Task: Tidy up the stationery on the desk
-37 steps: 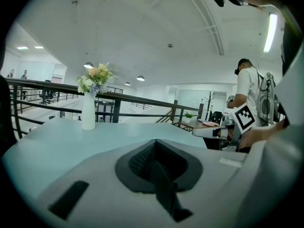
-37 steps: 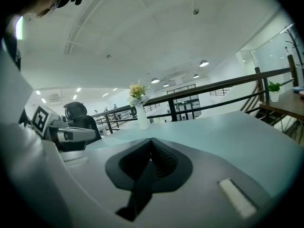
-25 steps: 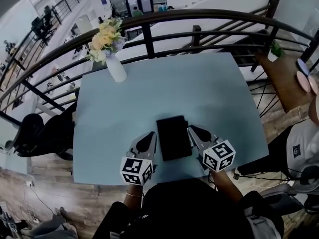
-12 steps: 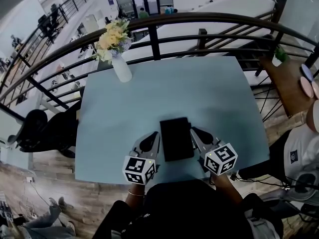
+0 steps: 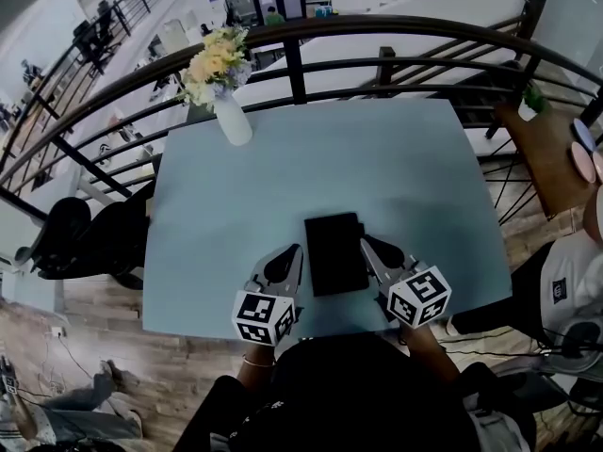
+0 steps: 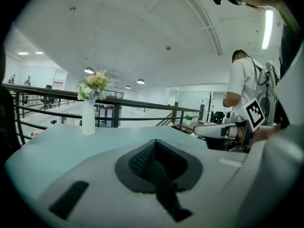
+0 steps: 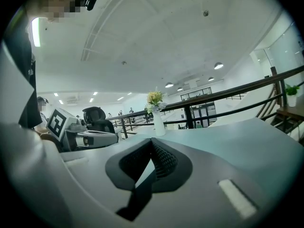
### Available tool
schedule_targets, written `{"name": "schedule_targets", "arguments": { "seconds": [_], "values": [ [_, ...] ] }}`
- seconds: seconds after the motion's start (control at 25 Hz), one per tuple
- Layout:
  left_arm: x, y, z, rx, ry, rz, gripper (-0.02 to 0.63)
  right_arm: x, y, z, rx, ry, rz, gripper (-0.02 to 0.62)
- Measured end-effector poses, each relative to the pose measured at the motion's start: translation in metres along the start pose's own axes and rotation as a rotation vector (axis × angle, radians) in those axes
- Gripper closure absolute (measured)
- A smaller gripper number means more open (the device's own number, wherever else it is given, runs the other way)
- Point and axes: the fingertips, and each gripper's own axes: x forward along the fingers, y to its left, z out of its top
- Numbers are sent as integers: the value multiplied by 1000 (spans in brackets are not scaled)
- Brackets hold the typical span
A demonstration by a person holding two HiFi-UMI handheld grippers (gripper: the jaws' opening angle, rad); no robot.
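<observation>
Left gripper [image 6: 159,170] has its jaws pressed together, nothing in them. Past it there's the pale blue desk [image 6: 52,148], a white flower vase [image 6: 89,118] by the railing [image 6: 142,109], and the right gripper [image 6: 223,129] off to the side.

White flower vase [image 5: 232,121] beside black railing [image 5: 295,64]; black chair [image 5: 64,235] left

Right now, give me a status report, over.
Left gripper, right gripper: shut, empty. Black case lies flat on table between them, ungripped. Nothing in the way; vase at far corner.
</observation>
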Motion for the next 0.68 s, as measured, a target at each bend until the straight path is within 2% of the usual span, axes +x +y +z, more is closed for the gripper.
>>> {"name": "schedule_targets", "arguments": {
  "seconds": [0.68],
  "values": [
    [-4,6,-2,-6,-2,20,614,3,3,0,11,-6,13,584]
  ]
}}
